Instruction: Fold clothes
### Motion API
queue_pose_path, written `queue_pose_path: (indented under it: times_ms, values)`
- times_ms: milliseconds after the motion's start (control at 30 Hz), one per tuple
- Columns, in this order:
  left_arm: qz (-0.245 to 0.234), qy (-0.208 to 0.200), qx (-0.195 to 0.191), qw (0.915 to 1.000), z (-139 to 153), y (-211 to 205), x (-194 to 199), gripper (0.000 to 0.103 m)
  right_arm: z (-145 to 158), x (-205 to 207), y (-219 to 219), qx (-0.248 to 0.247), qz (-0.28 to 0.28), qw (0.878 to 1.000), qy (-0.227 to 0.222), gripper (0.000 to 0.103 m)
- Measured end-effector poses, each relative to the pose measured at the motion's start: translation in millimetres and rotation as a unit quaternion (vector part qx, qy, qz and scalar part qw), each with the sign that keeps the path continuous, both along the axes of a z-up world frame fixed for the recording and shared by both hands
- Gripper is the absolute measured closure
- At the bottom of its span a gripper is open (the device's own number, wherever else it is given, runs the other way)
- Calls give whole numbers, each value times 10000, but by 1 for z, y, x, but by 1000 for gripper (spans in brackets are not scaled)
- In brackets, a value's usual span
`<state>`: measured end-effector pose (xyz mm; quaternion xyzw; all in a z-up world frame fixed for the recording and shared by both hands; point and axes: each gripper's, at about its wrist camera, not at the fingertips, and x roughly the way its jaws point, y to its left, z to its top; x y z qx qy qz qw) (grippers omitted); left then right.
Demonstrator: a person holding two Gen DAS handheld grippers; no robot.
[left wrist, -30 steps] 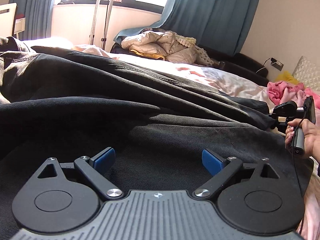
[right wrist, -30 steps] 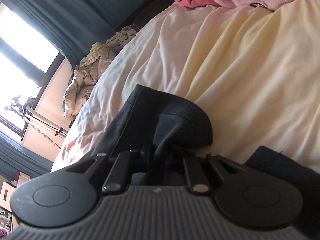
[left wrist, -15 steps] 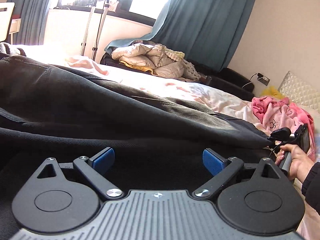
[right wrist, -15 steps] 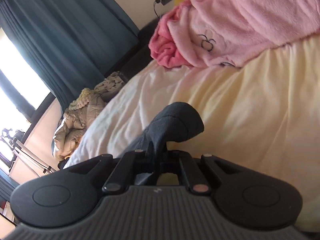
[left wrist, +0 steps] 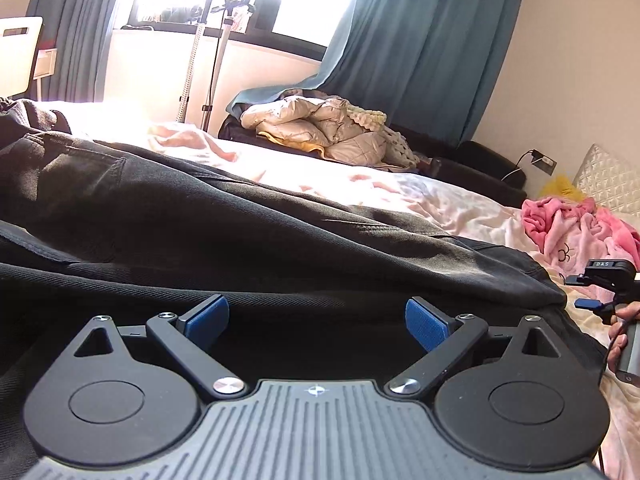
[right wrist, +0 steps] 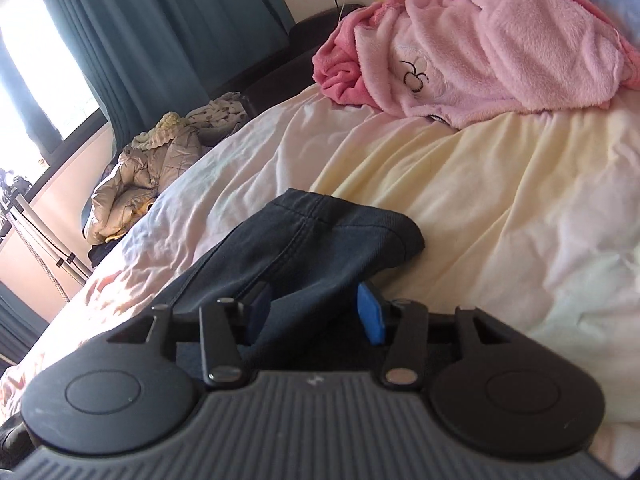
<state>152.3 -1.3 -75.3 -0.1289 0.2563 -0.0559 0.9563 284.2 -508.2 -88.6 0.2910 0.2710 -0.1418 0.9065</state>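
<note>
The black trousers lie spread along the bed, heavy and limp; we'd take them at the hem. Our right gripper, its fingers just spread, has released that cuff; our left gripper gapes empty.

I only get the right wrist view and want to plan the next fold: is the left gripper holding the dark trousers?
Observer: No. The left gripper is open, its fingers set wide apart over the dark trousers and pinching nothing.
Operator: How do the trousers lie on that side?
Observer: They stretch leftward across the bed, rumpled, with a back pocket showing at the far left.
Operator: Anything past them that I cannot see?
Observer: A white chair stands beyond the bed at the far left.
</note>
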Motion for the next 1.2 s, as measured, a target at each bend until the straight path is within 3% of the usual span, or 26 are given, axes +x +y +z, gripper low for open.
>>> queue_pose_path:
  times_ms: [200,467,600,667,767,867,933,1067,1200]
  values:
    - [216,82,-283,9993,12,27,-16,7,15,-84,36,320,153,9990,-258,53]
    - [372,-144,191,9990,47,54,-58,7,29,-154,72,-158,575,9980,-191,53]
    - [750,-98,-373,9964,81,113,-89,7,25,-166,54,378,361,9980,-344,50]
    - [1083,-3,-626,9922,96,155,-107,7,15,-166,37,825,99,9961,-307,41]
    - [1748,169,-1001,9794,108,222,-140,5,-8,-164,11,1571,-341,9869,-150,40]
    - [2465,458,-1490,9565,104,284,-172,4,-33,-161,-9,2300,-749,9703,-11,39]
    - [2791,683,-1790,9409,96,314,-189,3,-44,-154,-17,2481,-846,9650,42,40]
    - [2978,862,-2424,9193,71,340,-204,3,-49,-133,-18,2266,-656,9718,26,39]
    - [3137,1040,-3026,8940,36,344,-189,4,-55,-123,-14,2127,-659,9749,-20,36]
